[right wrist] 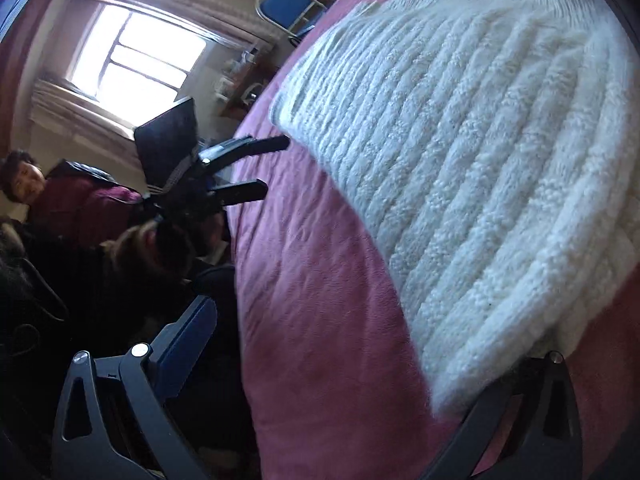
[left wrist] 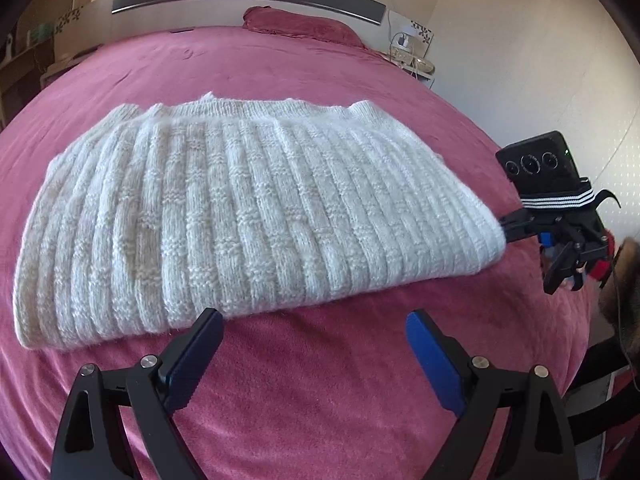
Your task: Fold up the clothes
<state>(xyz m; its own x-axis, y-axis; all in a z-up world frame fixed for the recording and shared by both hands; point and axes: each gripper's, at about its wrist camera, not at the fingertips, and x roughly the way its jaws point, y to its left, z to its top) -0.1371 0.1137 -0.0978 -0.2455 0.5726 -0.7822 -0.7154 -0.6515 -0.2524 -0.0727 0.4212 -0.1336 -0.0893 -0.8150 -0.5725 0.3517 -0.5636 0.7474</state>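
Left gripper: fingers wide apart, holding nothing, just short of the near edge.
Right gripper: fingers spread; one hidden under the right end, grip unclear.
Sweater: compact folded rectangle on bed.
Left: maybe squaring up.

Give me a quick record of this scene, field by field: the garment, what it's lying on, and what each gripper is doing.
garment: white knit sweater, folded into a thick rectangle
surface: pink bedspread
left gripper: open, holding nothing, just short of the sweater's near edge
right gripper: at the sweater's right end; one finger lies under the knit in its own view, open or shut unclear
background: pink pillow at the headboard, blue folding chair beside the bed
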